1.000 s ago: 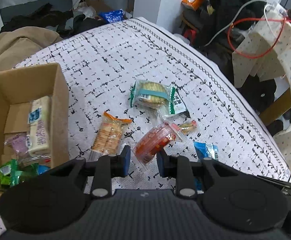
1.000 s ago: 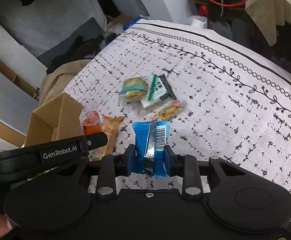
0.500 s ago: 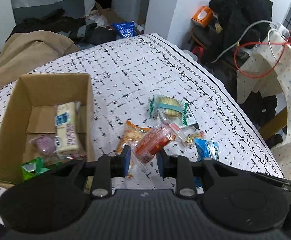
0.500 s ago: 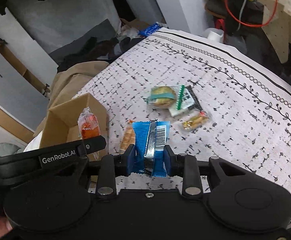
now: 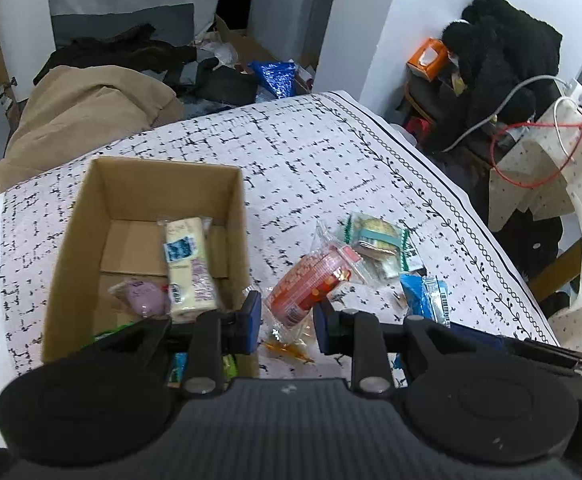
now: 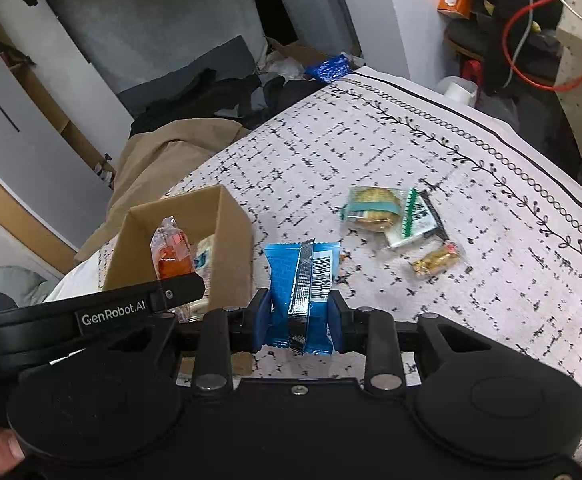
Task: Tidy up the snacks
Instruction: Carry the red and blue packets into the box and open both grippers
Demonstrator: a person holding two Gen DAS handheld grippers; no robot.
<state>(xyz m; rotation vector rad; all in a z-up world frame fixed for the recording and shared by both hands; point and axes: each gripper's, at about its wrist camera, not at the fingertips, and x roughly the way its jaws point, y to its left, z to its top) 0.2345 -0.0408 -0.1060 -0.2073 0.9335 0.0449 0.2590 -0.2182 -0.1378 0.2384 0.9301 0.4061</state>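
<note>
My left gripper (image 5: 285, 316) pinches a clear-wrapped red-orange snack pack (image 5: 310, 285) between its blue pads, up off the cloth just beside the open brown cardboard box (image 5: 159, 176). My right gripper (image 6: 299, 314) is clamped on a flat blue foil packet with a silver seam and barcode (image 6: 302, 276), also in the air near the box's right wall.

I judge the sorting about half done. Inside the box lie a long cream wafer bar (image 5: 189, 264), a small purple-wrapped sweet (image 5: 143, 296) and something green at the near end. On the black-and-white patterned tablecloth (image 6: 411, 152), towards its right edge, remain a round biscuit in a clear teal-banded wrapper (image 6: 373, 208), a green-and-white sachet (image 6: 415, 220) touching it, and a small golden candy (image 6: 437, 262). An orange wrapper (image 5: 289, 346) shows below my left jaws.
</note>
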